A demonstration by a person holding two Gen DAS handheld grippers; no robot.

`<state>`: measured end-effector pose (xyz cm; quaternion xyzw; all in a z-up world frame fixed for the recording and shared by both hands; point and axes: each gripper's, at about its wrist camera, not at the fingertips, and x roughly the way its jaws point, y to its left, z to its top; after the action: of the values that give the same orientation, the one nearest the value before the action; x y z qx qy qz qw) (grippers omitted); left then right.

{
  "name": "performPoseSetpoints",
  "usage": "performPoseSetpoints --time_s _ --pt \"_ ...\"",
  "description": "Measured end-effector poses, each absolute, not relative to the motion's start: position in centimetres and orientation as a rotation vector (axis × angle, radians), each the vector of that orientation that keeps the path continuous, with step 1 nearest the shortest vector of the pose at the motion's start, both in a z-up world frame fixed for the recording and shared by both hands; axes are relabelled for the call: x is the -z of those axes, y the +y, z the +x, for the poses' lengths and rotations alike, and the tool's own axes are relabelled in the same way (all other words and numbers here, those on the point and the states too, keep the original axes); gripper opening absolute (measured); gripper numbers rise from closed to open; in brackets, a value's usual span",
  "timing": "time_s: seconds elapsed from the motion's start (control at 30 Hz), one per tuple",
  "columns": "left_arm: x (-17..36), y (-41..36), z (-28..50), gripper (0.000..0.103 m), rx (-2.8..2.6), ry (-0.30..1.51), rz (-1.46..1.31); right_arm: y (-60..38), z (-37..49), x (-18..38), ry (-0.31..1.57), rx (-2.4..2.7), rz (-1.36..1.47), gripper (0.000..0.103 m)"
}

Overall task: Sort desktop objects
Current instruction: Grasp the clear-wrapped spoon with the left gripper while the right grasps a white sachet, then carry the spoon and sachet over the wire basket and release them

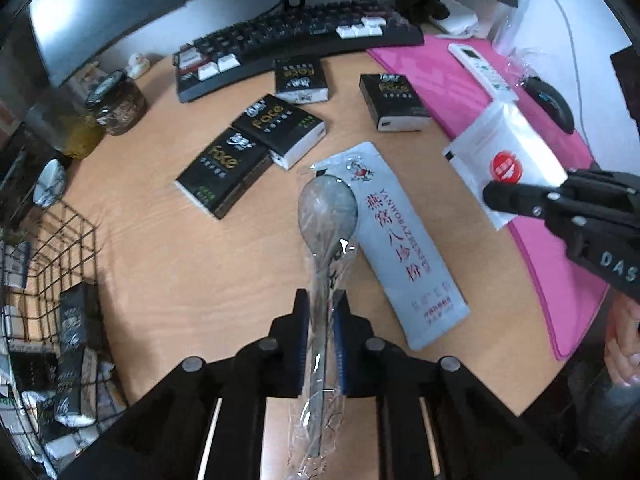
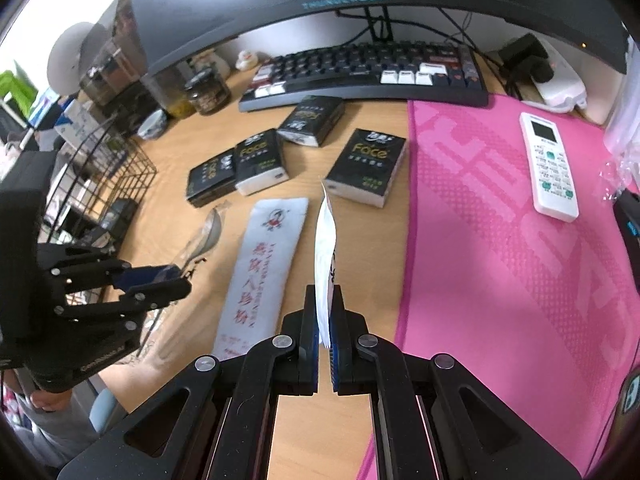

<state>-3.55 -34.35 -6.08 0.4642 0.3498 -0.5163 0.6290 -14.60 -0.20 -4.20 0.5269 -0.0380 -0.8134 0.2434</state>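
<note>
My left gripper (image 1: 322,300) is shut on a plastic-wrapped spoon (image 1: 326,216), held above the wooden desk; it also shows in the right wrist view (image 2: 208,232). My right gripper (image 2: 325,300) is shut on a white sachet (image 2: 326,248) with a red round mark, seen edge-on; in the left wrist view the sachet (image 1: 506,156) hangs over the pink mat. A long pale-blue sachet (image 1: 400,248) with red Chinese print lies flat on the desk between the grippers. Several black "Face" tissue packs (image 1: 224,168) lie in front of the keyboard.
A black wire basket (image 1: 60,300) holding several packs stands at the left. A keyboard (image 2: 368,72) and monitor are at the back. A pink mat (image 2: 500,260) on the right carries a white remote (image 2: 548,160) and a black mouse (image 1: 550,100). Jars (image 1: 120,104) stand back left.
</note>
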Motion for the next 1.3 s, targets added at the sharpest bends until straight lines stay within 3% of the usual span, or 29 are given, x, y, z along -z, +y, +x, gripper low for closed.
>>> performPoseSetpoints --time_s 0.37,0.77,1.3 --pt "-0.6 -28.5 -1.2 0.012 1.173 0.729 0.925 -8.7 -10.3 -2.2 0.017 2.135 1.281 0.005" --pt "-8.4 -18.9 8.1 0.012 1.010 0.653 0.709 -23.4 -6.0 -7.9 0.132 1.972 1.093 0.005" --pt "-7.1 -16.2 14.9 0.013 0.933 0.720 0.670 -31.5 -5.2 -5.1 0.212 1.884 1.144 0.006"
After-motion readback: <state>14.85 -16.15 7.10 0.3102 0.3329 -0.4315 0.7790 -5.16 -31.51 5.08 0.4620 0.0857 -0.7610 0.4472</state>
